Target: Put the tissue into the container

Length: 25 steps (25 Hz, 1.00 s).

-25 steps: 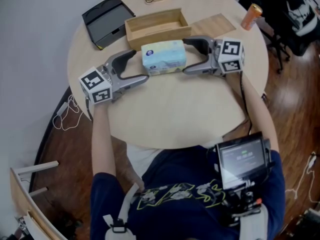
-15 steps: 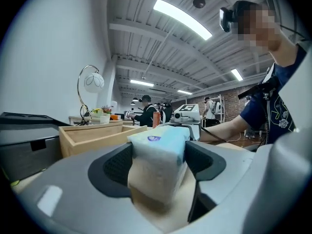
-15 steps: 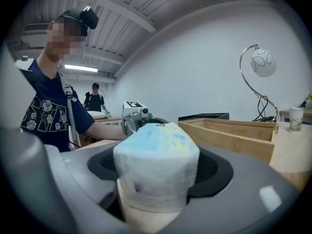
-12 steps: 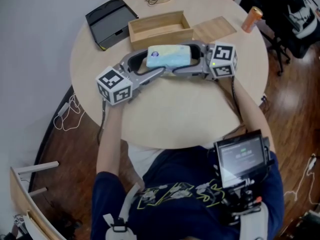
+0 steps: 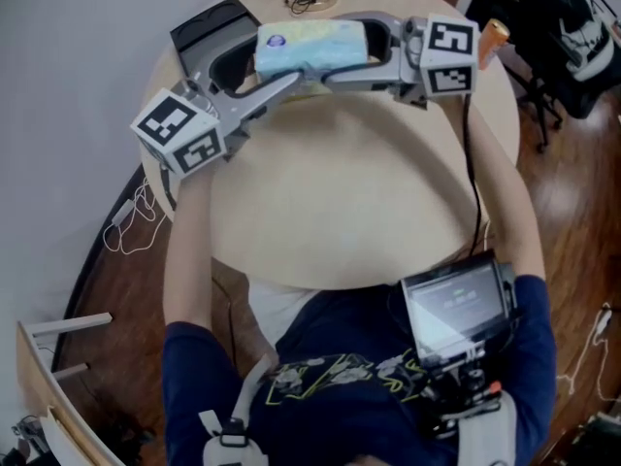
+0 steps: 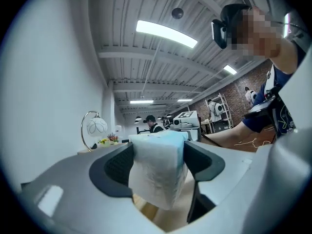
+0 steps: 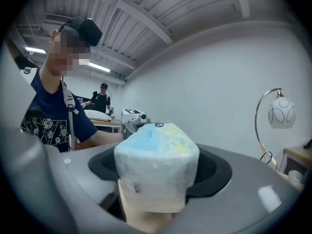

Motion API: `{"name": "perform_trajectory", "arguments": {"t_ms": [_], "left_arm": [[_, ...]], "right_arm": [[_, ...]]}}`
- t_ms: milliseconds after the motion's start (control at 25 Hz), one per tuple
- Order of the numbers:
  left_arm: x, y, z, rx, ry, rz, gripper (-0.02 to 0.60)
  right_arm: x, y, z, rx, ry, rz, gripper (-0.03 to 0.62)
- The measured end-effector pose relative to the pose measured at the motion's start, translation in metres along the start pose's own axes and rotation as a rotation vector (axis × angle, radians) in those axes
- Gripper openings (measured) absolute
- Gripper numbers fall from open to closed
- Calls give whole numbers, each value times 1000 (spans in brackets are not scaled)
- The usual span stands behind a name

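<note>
Tissue pack is rising off the table; my left gripper and right gripper are clamping its ends.

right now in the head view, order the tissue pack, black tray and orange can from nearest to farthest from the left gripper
1. tissue pack: gripped in the jaws of the left gripper, top centre
2. black tray: table's far left, beside that gripper
3. orange can: far right, past the right gripper
</note>
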State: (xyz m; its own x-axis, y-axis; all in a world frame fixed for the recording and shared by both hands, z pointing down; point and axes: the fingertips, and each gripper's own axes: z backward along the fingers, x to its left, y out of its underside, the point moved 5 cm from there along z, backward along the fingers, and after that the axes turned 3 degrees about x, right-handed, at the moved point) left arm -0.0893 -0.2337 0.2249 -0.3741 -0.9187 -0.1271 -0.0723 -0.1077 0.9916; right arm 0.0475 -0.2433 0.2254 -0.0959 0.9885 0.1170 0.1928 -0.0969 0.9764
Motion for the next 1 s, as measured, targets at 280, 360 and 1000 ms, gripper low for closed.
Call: {"name": "perform_trajectory", "arguments": {"t_ms": [280, 360, 1000], "left_arm": [[84, 0, -30, 77, 27, 59, 337], [96, 16, -37, 117, 24, 84, 337], [98, 82, -23, 356, -86, -17, 337]], "right_arm": [[-86, -8, -17, 109, 17, -59, 376], [-99, 8, -24, 151, 41, -91, 380], [-108, 69, -5, 211, 250, -166, 535]]}}
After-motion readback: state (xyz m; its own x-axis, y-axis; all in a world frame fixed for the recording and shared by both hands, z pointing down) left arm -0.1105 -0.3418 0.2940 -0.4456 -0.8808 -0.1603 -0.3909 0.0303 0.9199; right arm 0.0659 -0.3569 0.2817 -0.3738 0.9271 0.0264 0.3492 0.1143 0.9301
